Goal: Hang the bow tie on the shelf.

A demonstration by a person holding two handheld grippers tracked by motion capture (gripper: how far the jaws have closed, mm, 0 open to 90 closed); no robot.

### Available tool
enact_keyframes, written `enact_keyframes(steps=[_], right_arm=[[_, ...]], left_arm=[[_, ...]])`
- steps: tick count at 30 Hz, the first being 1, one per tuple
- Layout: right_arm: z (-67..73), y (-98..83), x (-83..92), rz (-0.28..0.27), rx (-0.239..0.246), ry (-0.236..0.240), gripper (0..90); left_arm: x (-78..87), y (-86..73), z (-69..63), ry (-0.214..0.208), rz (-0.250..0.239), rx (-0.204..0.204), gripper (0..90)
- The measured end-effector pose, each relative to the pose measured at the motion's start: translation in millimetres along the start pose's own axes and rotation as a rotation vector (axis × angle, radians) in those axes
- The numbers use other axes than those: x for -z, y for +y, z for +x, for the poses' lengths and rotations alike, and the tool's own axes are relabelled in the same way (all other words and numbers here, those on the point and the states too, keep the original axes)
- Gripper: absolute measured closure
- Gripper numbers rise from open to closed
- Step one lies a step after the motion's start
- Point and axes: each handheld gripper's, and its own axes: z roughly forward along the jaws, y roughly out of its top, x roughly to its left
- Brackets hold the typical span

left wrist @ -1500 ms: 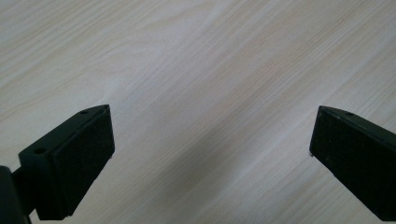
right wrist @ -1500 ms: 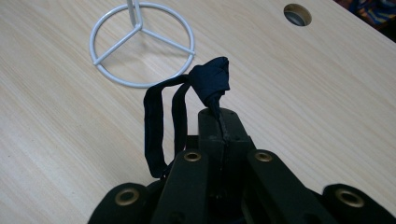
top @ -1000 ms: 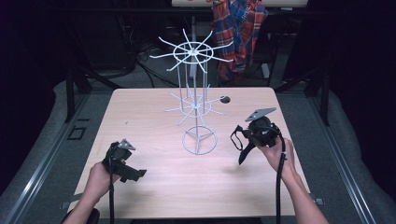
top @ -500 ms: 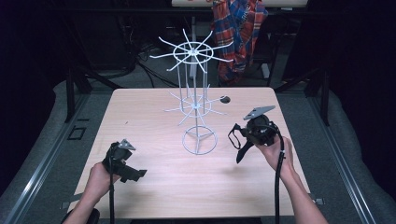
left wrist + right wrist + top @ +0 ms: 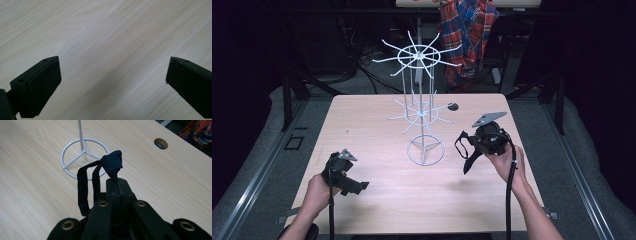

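Note:
A white wire rack (image 5: 421, 112) with two tiers of spokes stands on a ring base (image 5: 425, 150) at the middle of the wooden table (image 5: 377, 200). To its right, my right gripper (image 5: 472, 141) is held above the table, shut on a dark navy fabric strap (image 5: 460, 145) whose tail hangs down. In the right gripper view the jaws (image 5: 119, 182) pinch the strap's knotted end (image 5: 112, 162), with a loop drooping left, in front of the rack base (image 5: 83, 150). My left gripper (image 5: 357, 186) rests low at the front left. Its jaws (image 5: 112, 72) stand open over bare wood.
A round cable hole (image 5: 453, 106) sits in the table behind the rack, also seen as the hole (image 5: 161, 143) in the right gripper view. A plaid shirt (image 5: 469, 30) hangs beyond the table's far edge. Dark floor surrounds the table.
The right gripper with the strap has edged slightly toward the rack. The left gripper has stayed where it was.

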Motion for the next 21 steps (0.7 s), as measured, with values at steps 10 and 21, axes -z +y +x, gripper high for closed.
enact_keyframes(steps=[10, 21], right_arm=[[1.3, 5.6, 5.4, -0.013, 0.006, 0.004, 89.4], [-0.3, 15.5, 15.2, -0.038, 0.012, -0.006, 89.4]], left_arm=[[0.2, -0.7, 0.9, 0.001, -0.002, 0.006, 0.0], [0.2, -1.2, 1.1, 0.006, -0.004, 0.006, 0.0]])
